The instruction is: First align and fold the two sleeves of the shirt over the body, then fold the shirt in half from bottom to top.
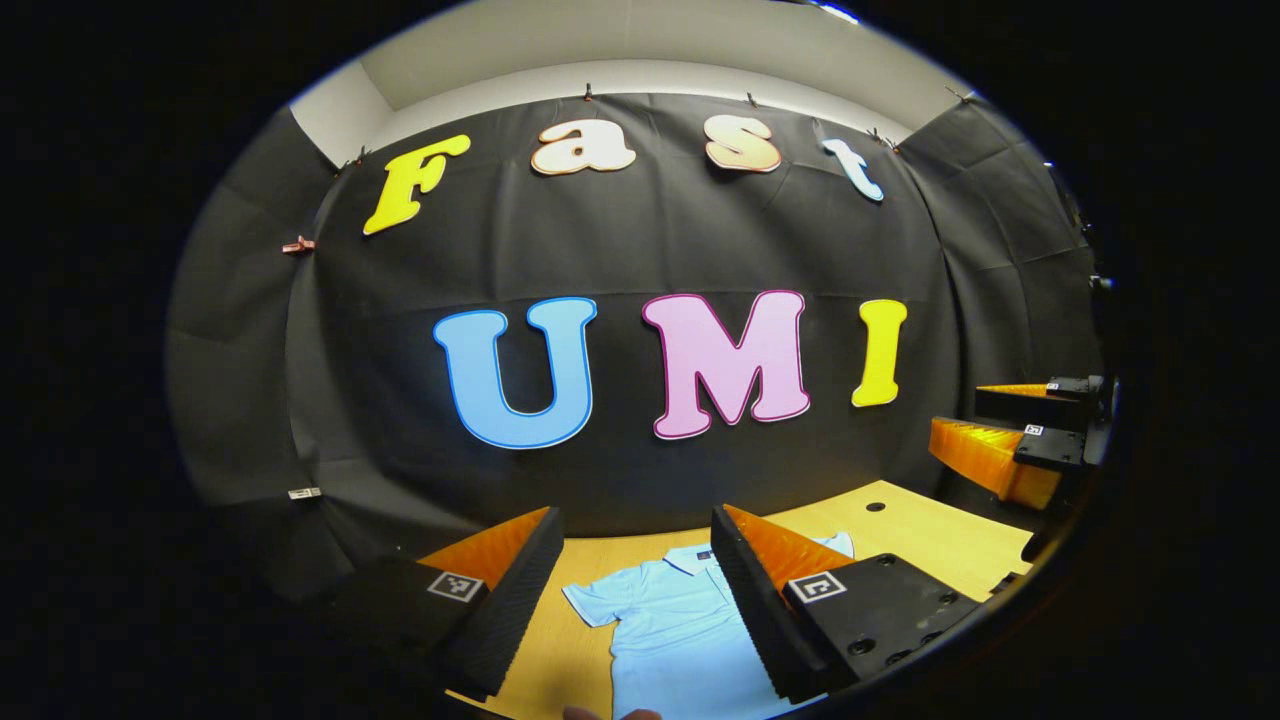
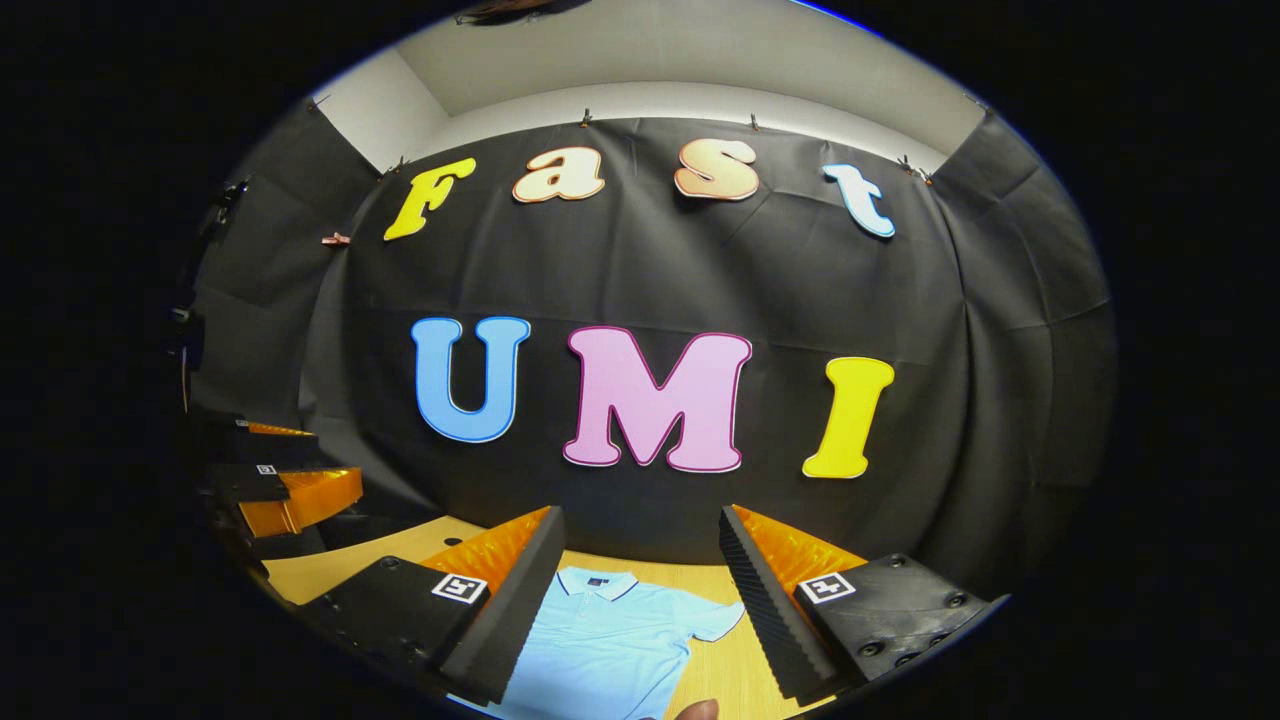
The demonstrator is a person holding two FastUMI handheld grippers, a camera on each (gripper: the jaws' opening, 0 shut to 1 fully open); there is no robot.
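Currently both tools raised off the work, aimed mostly at the booth wall. Left gripper (image 1: pixel 636 560) spread wide, nothing between the fingers; right gripper (image 2: pixel 640 560) likewise spread and empty. From the left gripper view, the other tool visible off at the right edge, hanging above the table (image 1: pixel 930 540), also apart from any cloth. Light blue polo shirt (image 1: pixel 665 610) lying flat and face up on the wooden tabletop, collar toward the wall, both short sleeves spread outward; one sleeve (image 1: pixel 592 603) in clear sight in the left gripper view, the opposite sleeve (image 2: pixel 715 617) in the right gripper view. No fold made yet, so first step pending: sleeves in over the body. Suggest dropping each tool down and forward onto its own side's sleeve, pinching at the outer cuff edge, top layer only, not the body cloth beneath. Lift just enough to clear, carry inward, lay with the fold running along the shoulder seam line. Match both sides for symmetry before releasing. Likely risk: dragging the whole shirt across the smooth table if the pinch goes too deep.
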